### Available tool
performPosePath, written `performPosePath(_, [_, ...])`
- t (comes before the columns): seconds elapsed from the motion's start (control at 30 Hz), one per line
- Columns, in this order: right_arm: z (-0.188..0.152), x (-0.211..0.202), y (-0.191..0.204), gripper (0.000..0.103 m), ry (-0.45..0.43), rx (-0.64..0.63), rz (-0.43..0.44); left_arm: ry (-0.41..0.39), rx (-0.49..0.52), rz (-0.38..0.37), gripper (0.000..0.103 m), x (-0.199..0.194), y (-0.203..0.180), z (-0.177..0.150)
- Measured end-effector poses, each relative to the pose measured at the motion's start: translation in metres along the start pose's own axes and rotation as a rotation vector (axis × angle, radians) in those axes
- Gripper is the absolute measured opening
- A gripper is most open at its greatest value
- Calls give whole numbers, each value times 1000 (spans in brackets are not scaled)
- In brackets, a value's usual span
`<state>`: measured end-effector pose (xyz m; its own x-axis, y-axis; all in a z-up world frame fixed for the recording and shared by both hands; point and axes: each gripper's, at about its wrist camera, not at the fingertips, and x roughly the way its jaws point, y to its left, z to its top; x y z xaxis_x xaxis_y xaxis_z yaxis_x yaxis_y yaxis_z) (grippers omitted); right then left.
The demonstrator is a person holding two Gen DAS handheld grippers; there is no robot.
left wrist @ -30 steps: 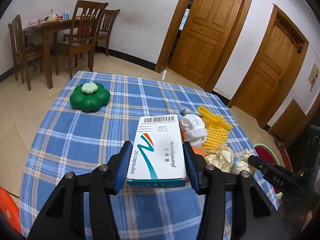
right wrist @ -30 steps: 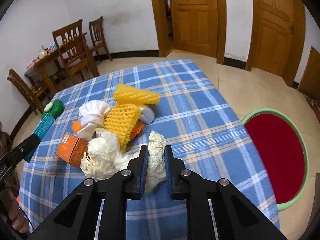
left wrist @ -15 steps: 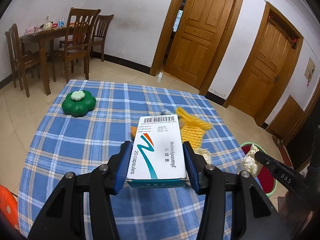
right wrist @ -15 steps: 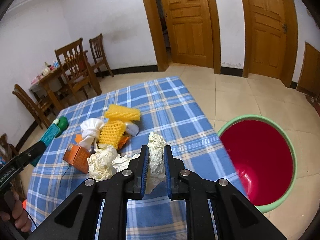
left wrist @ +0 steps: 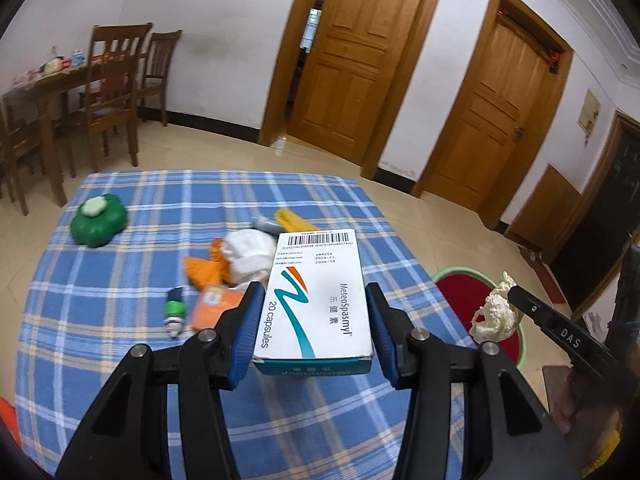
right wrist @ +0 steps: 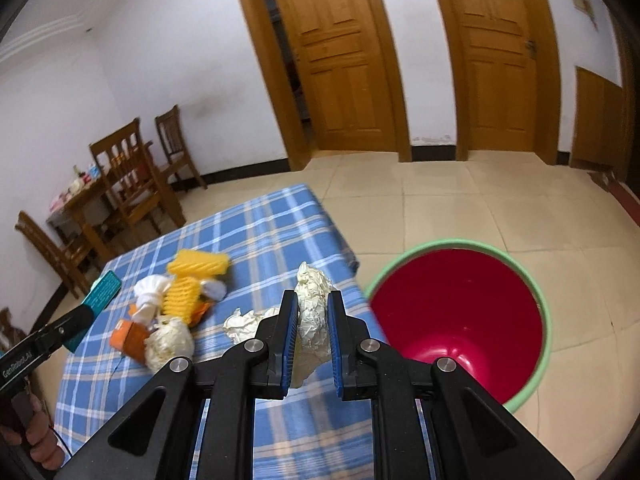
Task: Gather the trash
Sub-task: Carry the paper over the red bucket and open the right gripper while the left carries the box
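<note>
My left gripper is shut on a white and teal medicine box, held above the blue checked tablecloth. My right gripper is shut on a crumpled paper wad, hanging near the table's right edge beside the red bin with a green rim. In the left wrist view the same paper wad hangs over the bin. On the table lie yellow foam netting, a white cloth ball, an orange carton and more crumpled paper.
A green flower-shaped container sits at the table's far left. A small green-capped tube lies near the orange carton. A wooden dining table with chairs stands by the wall. Two wooden doors are behind. A hand shows bottom left.
Both grippers have moved right and up, still holding their loads. The paper wad now hangs close to the red bin, which has come fully into the right wrist view.
</note>
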<state>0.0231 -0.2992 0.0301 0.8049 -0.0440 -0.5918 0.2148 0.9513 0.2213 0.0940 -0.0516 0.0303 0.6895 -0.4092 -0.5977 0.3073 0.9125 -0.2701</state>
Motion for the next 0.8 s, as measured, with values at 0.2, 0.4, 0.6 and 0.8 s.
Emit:
performPosePath(0.2, [0, 1, -34, 15, -10, 69, -57, 25, 47, -41, 51, 16, -27, 5])
performPosePath(0.4, [-1, 11, -68, 15, 0, 125, -120, 52, 99, -75, 51, 35, -56, 9])
performPosePath(0.6, [-8, 19, -98, 17, 14, 168, -174, 79, 149, -109, 51, 53, -86, 9])
performPosePath(0.8, [-12, 21, -119, 19, 19, 191, -200, 111, 194, -141, 51, 69, -115, 5])
